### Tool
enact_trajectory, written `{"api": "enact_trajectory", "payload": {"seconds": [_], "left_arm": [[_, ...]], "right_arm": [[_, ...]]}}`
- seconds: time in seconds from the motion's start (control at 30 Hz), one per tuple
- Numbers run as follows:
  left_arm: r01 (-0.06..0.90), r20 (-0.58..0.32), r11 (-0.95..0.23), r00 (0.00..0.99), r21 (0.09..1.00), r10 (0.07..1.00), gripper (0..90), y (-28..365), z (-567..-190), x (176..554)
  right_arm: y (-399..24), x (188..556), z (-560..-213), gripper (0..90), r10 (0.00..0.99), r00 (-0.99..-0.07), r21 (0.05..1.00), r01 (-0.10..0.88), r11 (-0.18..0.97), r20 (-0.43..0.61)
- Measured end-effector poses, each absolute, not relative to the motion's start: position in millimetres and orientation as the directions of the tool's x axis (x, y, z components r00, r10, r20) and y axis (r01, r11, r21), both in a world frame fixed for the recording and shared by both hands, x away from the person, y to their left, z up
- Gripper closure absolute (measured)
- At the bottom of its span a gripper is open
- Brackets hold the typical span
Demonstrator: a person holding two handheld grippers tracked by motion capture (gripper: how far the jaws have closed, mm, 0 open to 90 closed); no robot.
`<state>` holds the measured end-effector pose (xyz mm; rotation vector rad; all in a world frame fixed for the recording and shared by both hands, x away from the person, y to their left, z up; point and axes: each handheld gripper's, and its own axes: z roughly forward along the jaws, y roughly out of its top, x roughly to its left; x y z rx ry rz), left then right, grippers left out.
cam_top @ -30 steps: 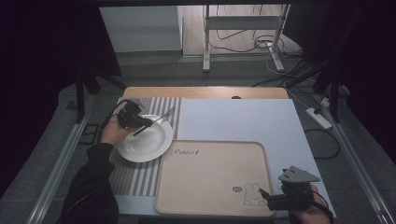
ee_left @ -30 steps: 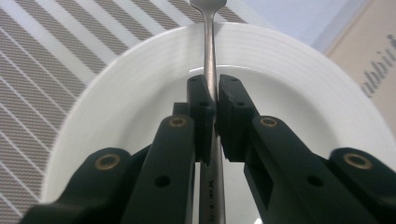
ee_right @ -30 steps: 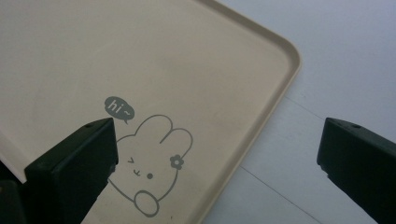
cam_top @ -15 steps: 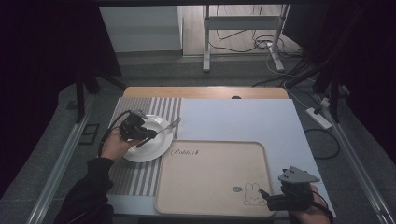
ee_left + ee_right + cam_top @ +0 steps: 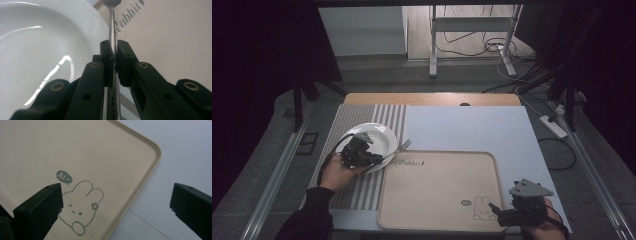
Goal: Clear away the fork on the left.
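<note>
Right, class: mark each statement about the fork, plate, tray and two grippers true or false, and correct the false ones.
1. The left gripper is shut on the fork. True.
2. The right gripper holds the plate. False: its jaws are open and hold nothing.
3. The tray has a rabbit drawing. True.
4. A cup stands on the tray. False: nothing stands on it.
5. The plate lies on the striped mat. True.

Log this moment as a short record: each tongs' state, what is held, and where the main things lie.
left tongs: shut on the fork, over the plate's right edge
right tongs: open, holding nothing, at the tray's near right corner
plate: white, on the striped mat
tray: beige, rabbit print, nothing on it
</note>
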<state>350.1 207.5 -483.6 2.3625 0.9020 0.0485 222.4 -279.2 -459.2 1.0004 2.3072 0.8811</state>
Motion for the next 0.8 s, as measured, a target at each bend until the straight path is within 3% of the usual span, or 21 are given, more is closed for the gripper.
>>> {"api": "enact_trajectory", "payload": {"seconds": [0.33,0.53,0.8], "left_arm": [[0.586,-0.185,-0.600,0.781,0.544,0.596,83.7,169,-489,324],[0.560,-0.176,-0.665,0.813,0.494,0.555,83.6,136,-497,310],[0.565,-0.208,-0.691,0.820,0.451,0.534,82.7,121,-507,302]], "right_arm": [[-279,222,-459,0.0,0.759,-0.630,0.712,0.455,0.535,-0.167],[-278,222,-459,0.0,0.756,-0.632,0.711,0.452,0.539,-0.171],[-279,221,-459,0.0,0.753,-0.635,0.711,0.449,0.541,-0.172]]}}
